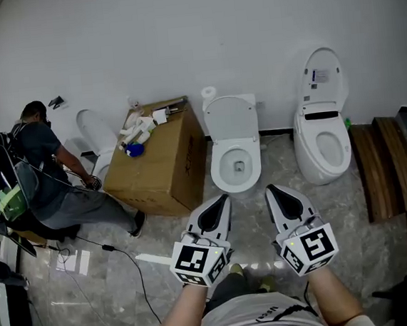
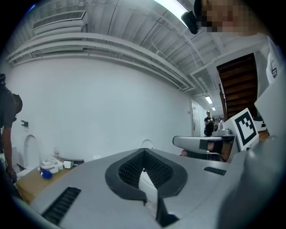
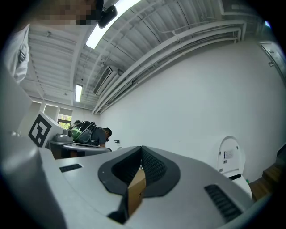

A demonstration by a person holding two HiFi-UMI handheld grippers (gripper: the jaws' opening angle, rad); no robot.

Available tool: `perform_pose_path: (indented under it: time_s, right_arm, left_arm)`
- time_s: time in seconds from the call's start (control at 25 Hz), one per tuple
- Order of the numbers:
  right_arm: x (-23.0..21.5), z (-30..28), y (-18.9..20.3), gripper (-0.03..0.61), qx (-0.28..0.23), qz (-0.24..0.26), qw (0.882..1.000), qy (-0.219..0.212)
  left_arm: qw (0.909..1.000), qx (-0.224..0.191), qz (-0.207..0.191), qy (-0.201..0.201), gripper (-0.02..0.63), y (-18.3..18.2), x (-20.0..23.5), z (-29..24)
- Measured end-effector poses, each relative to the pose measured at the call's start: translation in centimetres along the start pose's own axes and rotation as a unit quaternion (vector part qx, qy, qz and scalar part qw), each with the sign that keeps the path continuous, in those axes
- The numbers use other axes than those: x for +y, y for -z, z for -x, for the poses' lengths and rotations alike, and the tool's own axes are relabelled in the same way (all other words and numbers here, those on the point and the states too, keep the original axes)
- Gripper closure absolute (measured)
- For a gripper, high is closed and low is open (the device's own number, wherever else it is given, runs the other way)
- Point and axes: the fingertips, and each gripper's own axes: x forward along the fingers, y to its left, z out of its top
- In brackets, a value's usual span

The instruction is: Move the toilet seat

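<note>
Nearby: three toilets stand along the far white wall. The middle toilet is straight ahead of both grippers. The right toilet has its lid upright. The left toilet is partly hidden.
Box: a cardboard box stands just left of the middle toilet, with white bits and a blue thing on top.
Person: a person crouches at the far left with a backpack on, in front of the left toilet and beside the box.
Cable: a dark cable trails over the marbled floor at the near left.
Boards: brown wooden boards lie right of the right toilet.
In the way: the box's near corner comes close on the left. A strip of floor separates the bowl from the gripper tips.
Seat: the seat is on the middle toilet, and its raised part leans back on the tank. Whether a ring lies down on the bowl I cannot tell.
Left gripper: held low and near, with its tip aimed far toward the bowl. Its jaws are pressed together, with a white tab at their base.
Right gripper: held level with the left and just apart from it, aimed the same way. Its jaws meet in a line, with a tan tab at their base.
Arms: bare forearms reach in from the near edge, and the hands are hidden behind the cubes.
Writing: each cube carries black-and-white square markers. The label on the right toilet's lid, the faint print on the box side and the print on the shirt are too small to read.
</note>
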Motion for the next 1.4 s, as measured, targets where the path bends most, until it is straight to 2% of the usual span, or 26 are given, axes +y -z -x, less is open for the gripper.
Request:
perform_pose_path:
  time_s: [0.28, 0.48, 0.72, 0.92, 1.16, 1.4]
  right_arm:
    - [-1.3, -2.1, 0.3, 0.561, -0.006, 0.006, 1.000, -0.001]
    - [-2.9, -5.4, 2.3, 0.561, 0.007, 0.002, 1.000, 0.000]
    - [-5.6, -13.2, 4.7, 0.561, 0.025, 0.006, 1.000, 0.003]
    - [-9.3, -21.1, 7.2, 0.561, 0.038, 0.006, 0.999, 0.026]
    - [-12.5, -29.3, 11.5, 0.561, 0.065, 0.019, 0.997, 0.041]
    - [-14.2, -34.5, 16.8, 0.561, 0.090, 0.036, 0.995, 0.039]
  left_arm:
    - [0.9997, 0.014, 0.004, -0.018, 0.606, 1.5, 2.3, -2.0]
    - [0.9992, 0.028, 0.009, -0.029, 0.606, 3.8, 5.0, -4.8]
    - [0.9982, 0.041, 0.026, -0.035, 0.604, 6.6, 11.8, -10.7]
    - [0.9973, 0.058, 0.028, -0.035, 0.606, 9.4, 18.7, -16.9]
    - [0.9939, 0.094, 0.035, -0.044, 0.606, 14.8, 25.9, -23.1]
    - [0.9886, 0.132, 0.054, -0.047, 0.604, 22.9, 30.0, -27.0]
